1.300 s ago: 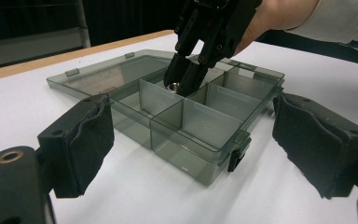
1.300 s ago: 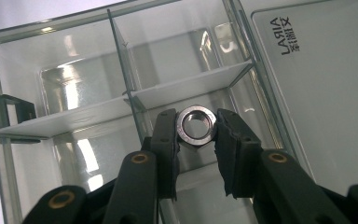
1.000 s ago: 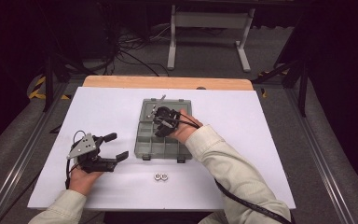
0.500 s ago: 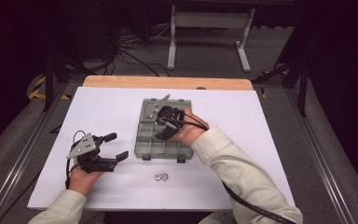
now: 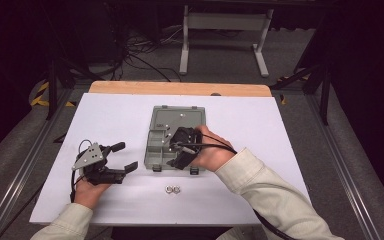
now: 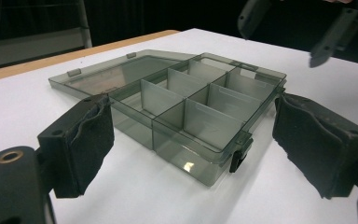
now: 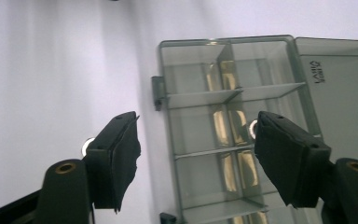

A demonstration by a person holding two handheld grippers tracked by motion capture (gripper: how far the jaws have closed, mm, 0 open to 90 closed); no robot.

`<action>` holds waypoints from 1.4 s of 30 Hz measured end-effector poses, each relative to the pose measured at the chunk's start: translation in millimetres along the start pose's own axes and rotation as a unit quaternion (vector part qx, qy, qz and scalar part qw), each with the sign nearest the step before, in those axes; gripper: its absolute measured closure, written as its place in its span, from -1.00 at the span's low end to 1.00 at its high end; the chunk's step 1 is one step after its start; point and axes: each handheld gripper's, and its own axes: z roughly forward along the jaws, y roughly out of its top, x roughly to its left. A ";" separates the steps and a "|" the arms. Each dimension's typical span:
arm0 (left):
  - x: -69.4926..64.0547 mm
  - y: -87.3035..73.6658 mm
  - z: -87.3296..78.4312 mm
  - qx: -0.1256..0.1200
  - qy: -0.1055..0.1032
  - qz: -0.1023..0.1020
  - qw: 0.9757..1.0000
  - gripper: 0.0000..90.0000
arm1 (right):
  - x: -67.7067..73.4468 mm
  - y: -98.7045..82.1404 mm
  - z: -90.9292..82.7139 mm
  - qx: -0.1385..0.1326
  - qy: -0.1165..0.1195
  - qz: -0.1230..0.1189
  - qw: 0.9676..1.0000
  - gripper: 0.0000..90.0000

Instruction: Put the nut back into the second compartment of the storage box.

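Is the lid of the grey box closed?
No, the lid lies flat open behind the box, whose compartments show uncovered.

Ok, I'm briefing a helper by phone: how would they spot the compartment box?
On the white table, look at the middle. The compartment box lies there, smoky clear plastic split by dividers, lid folded flat open behind; the two small metal nuts before it are tiny by comparison.

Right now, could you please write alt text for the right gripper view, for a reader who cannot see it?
The right gripper, jaws open with nothing between them, hangs over an open grey compartment box on a white table. The box's compartments look empty, and its lid lies flat at the right.
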 end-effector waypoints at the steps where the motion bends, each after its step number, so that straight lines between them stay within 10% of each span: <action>1: 0.0 -0.1 0.0 0.000 0.000 0.000 1.000 -0.70 | 1.9 -0.6 -0.7 0.003 0.001 -0.002 1.000 -0.33; 42: -0.3 0.1 0.1 0.004 0.000 0.003 1.000 -0.70 | 61.2 -32.2 54.2 0.068 0.066 -0.018 0.995 -0.35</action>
